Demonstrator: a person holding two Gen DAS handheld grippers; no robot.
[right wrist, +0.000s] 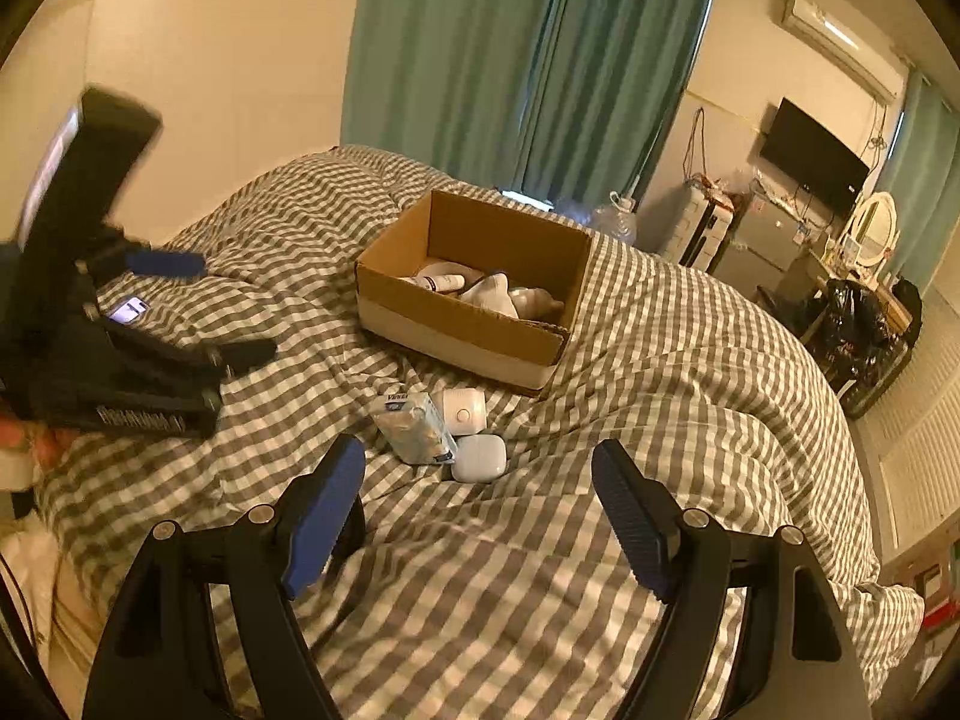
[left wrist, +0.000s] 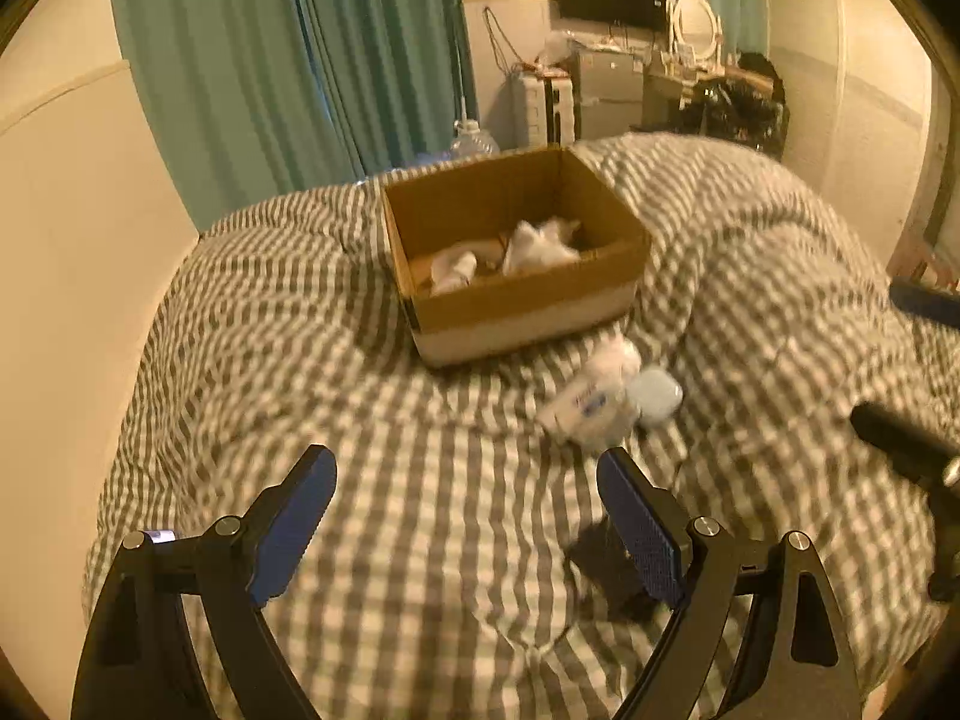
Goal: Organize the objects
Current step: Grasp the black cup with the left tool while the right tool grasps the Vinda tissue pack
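Note:
An open cardboard box (right wrist: 480, 324) sits on the checked bed and holds several white bottles and tubes (right wrist: 480, 288). In front of it lie a tissue pack (right wrist: 414, 429), a white round-button device (right wrist: 463, 412) and a small white case (right wrist: 479, 458). My right gripper (right wrist: 477, 498) is open and empty, just short of these items. My left gripper (left wrist: 465, 501) is open and empty above the bedding; the box (left wrist: 516, 312), the pack (left wrist: 591, 411) and the case (left wrist: 657, 393) lie ahead to its right. The left gripper also shows in the right wrist view (right wrist: 198, 306).
The grey-and-white checked duvet (right wrist: 660, 360) covers the whole bed. Teal curtains (right wrist: 510, 60) hang behind. A cream wall is on the left. A TV (right wrist: 813, 162), cabinets, a mirror and a dark bag stand at the far right. A water jug (right wrist: 618, 219) sits beyond the bed.

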